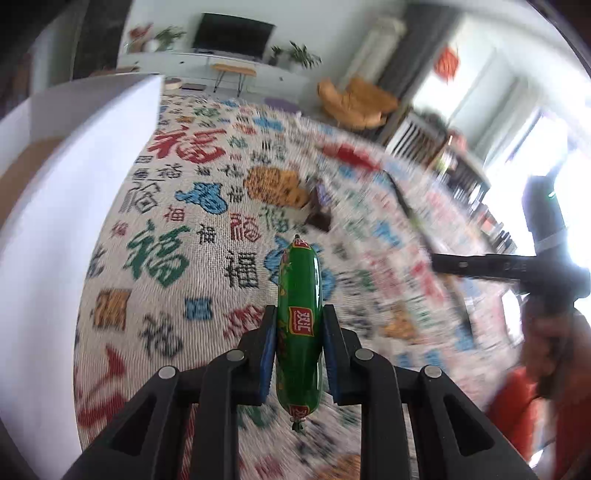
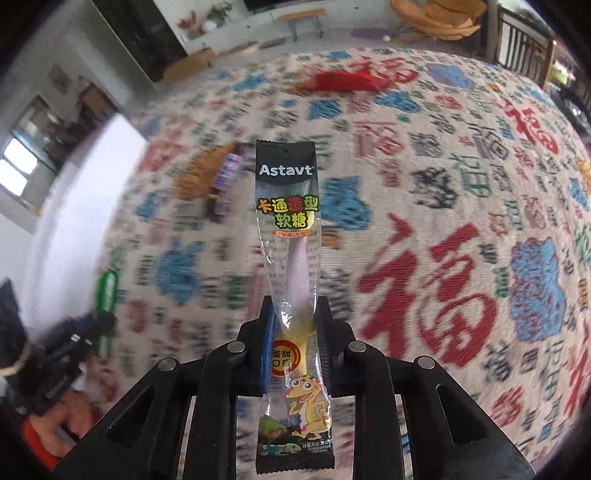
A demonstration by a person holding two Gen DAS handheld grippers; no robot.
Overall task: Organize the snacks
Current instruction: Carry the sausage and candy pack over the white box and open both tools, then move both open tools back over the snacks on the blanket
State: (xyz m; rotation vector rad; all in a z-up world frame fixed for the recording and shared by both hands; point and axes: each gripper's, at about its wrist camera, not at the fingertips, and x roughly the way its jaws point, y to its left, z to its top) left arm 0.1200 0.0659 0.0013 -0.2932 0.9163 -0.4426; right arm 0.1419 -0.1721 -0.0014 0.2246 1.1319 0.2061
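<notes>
With the left claw (image 1: pixel 299 345) clamped on the glossy green plastic-skinned sausage (image 1: pixel 298 325) and the right claw (image 2: pixel 293 339) pinching the long clear gummy-candy packet (image 2: pixel 291 288), carry both level to the white cardboard box (image 1: pixel 74 192) left of the sausage before releasing.

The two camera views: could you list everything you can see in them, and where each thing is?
sausage: one, green wrapper with red labels, clamped in the left gripper
gummy candy packet: one, clear with black ends, clamped in the right gripper
dark snack packet: one, brown and purple, lying on the cloth
red packet: one, lying at the far side of the cloth, blurred
patterned cloth: one, cream with red, blue and green characters, under everything
white box: one, at the left of the cloth
television: one, black, far wall
orange chair: one, beyond the cloth
left gripper: black, shut on the sausage
right gripper: black, shut on the packet
</notes>
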